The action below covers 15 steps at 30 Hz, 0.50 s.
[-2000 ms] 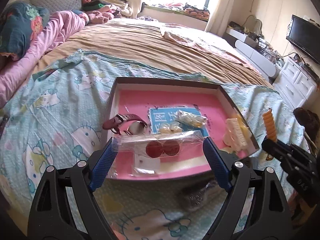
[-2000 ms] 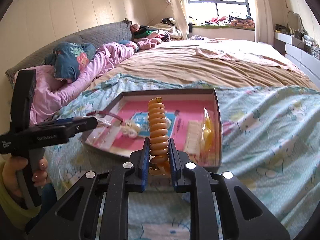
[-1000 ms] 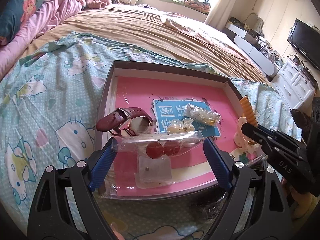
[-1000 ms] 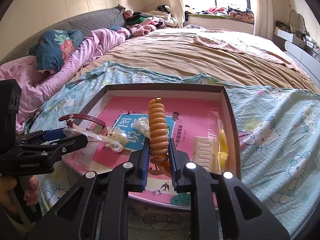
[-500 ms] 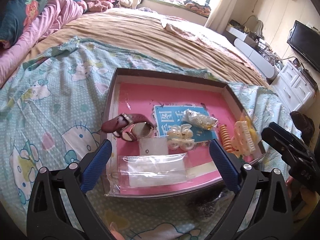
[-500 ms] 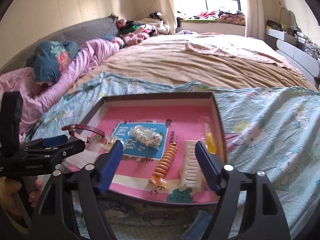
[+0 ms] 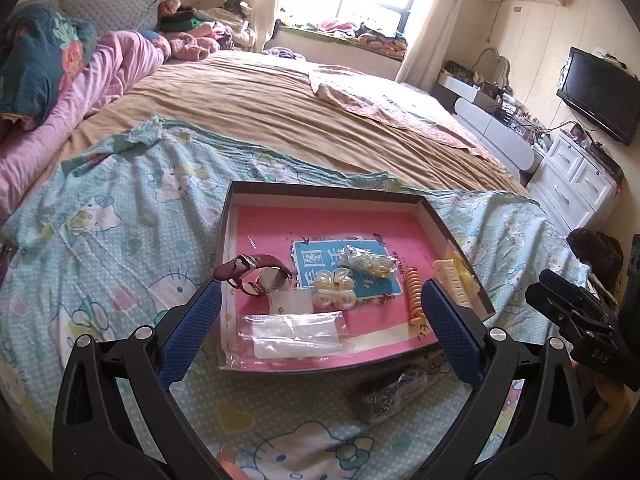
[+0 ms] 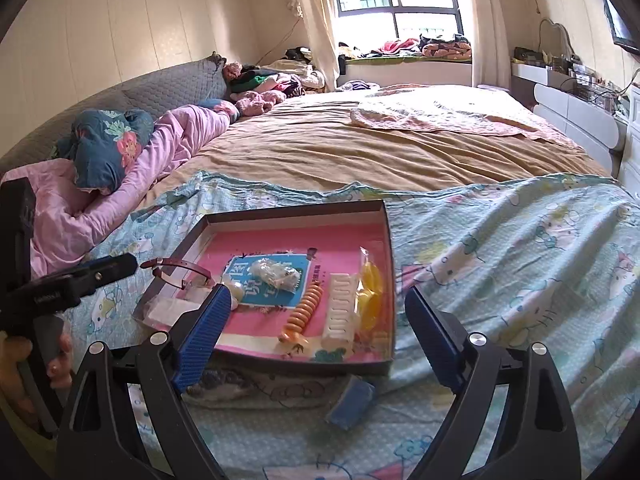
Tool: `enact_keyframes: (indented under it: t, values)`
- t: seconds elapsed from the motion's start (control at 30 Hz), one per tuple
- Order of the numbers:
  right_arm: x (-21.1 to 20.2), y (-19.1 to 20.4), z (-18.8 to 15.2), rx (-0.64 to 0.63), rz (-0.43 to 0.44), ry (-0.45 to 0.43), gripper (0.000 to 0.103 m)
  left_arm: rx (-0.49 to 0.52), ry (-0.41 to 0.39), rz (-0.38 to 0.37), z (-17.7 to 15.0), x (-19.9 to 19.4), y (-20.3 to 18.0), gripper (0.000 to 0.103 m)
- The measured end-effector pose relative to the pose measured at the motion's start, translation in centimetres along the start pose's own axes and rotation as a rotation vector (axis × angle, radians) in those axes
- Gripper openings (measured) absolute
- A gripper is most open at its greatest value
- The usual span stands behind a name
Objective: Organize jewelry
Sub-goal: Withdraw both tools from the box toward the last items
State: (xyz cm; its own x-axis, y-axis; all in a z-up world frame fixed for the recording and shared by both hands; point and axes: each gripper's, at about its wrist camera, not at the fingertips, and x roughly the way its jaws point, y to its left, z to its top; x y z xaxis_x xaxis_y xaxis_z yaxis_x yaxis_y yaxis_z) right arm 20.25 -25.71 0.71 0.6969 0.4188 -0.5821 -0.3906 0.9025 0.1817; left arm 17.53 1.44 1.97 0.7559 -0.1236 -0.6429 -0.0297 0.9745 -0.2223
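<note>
A shallow dark box with a pink floor (image 7: 280,232) (image 8: 280,240) lies on the bed. In it are a maroon watch (image 7: 256,274) (image 8: 180,270), a clear plastic bag (image 7: 294,334), a pearl clip (image 7: 334,292), a small clear packet (image 7: 368,260) (image 8: 276,272), an orange spiral hair tie (image 7: 414,296) (image 8: 306,312), a cream claw clip (image 7: 454,280) (image 8: 342,308) and a yellow packet (image 8: 372,292). My left gripper (image 7: 320,328) is open and empty at the box's near edge. My right gripper (image 8: 318,328) is open and empty over the box's near side.
The box sits on a Hello Kitty blanket (image 7: 120,248) (image 8: 520,260). A dark crumpled packet (image 7: 390,392) lies in front of the box, and a small blue object (image 8: 352,402) too. Pillows and a pink quilt (image 8: 132,168) lie at the left. A white dresser (image 7: 576,184) stands at the right.
The left gripper opened and dropped the clear bag into the box; the right gripper opened and left the orange hair tie in the box. Both grippers have drawn back and upward.
</note>
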Motion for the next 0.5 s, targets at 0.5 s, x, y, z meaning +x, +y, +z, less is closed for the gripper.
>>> enact_keyframes:
  t: [0.5]
  values:
    - [-1.9,-1.7,-2.3,0.011,-0.007,0.023,0.088,0.067,0.041,0.036,-2.8,-0.5,-1.6,0.093]
